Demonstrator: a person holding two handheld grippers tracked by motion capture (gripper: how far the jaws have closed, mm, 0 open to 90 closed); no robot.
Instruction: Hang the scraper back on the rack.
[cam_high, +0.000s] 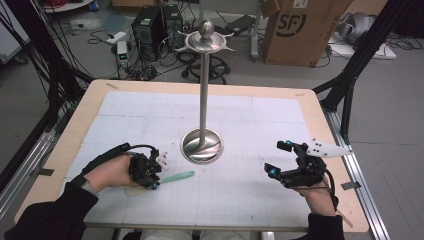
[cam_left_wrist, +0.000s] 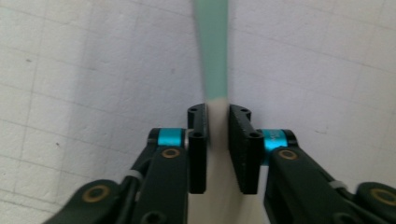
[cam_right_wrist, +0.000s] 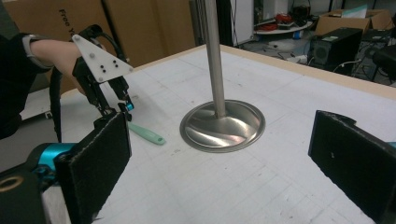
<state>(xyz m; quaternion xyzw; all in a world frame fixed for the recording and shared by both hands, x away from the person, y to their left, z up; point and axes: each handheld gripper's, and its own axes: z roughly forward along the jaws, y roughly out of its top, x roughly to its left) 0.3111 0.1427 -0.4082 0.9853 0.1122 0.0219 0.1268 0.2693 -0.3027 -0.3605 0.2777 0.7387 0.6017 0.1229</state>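
A utensil (cam_high: 177, 176) with a mint-green handle and a cream head lies on the white gridded mat (cam_high: 250, 195), left of centre. My left gripper (cam_high: 154, 185) is shut on it where handle meets head. In the left gripper view the green handle (cam_left_wrist: 212, 46) runs straight ahead from the left gripper (cam_left_wrist: 217, 112), and the cream part fills the gap between the jaws. A tall steel stand (cam_high: 201, 146) with a round base rises at mid-table. My right gripper (cam_high: 278, 157) hovers open at the front right, with the stand's base (cam_right_wrist: 222, 125) ahead of its pads (cam_right_wrist: 100, 158).
The mat covers a wooden table (cam_high: 320, 125). Beyond the far edge stand a cardboard box (cam_high: 300, 30), a black computer tower (cam_high: 150, 27) and loose cables on the floor. Black frame legs (cam_high: 350, 85) flank the right side. The other hand and left gripper (cam_right_wrist: 126, 106) show far left.
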